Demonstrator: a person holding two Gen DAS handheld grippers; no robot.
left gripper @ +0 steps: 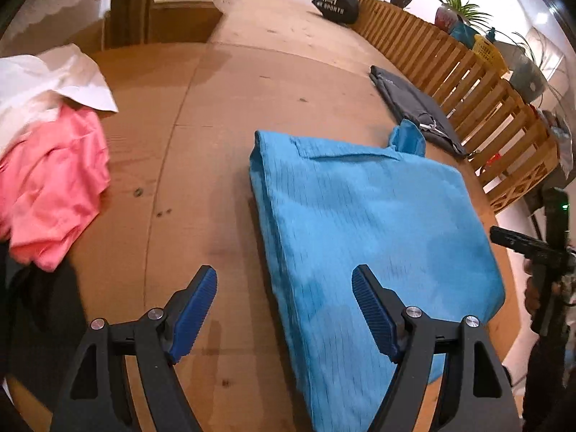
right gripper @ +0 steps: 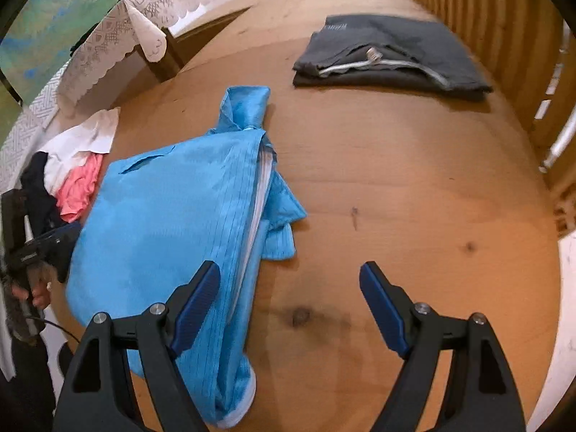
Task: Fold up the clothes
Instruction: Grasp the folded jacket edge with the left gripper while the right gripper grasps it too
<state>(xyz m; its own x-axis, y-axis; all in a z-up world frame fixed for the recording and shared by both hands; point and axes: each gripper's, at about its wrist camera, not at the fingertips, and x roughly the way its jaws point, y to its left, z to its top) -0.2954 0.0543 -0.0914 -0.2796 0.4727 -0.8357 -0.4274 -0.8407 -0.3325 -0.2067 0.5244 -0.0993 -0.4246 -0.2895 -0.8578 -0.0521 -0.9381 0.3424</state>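
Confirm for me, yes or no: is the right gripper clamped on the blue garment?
No: the right gripper stands open above the wooden table, its pads clear of the blue garment.

Two fisheye views, each from a camera mounted on a handheld gripper, looking forward and steeply down along its own two fingers at a wooden table (left gripper: 201,115). The left wrist view sits close above the near left edge of a folded blue garment (left gripper: 360,223), facing the far slatted wooden fence (left gripper: 450,72). The right wrist view sits close above the garment's near right edge (right gripper: 172,223). Both views share the blue garment, a folded grey garment (right gripper: 388,50) at the far right, and a pile of pink and white clothes (left gripper: 50,165) at the left.
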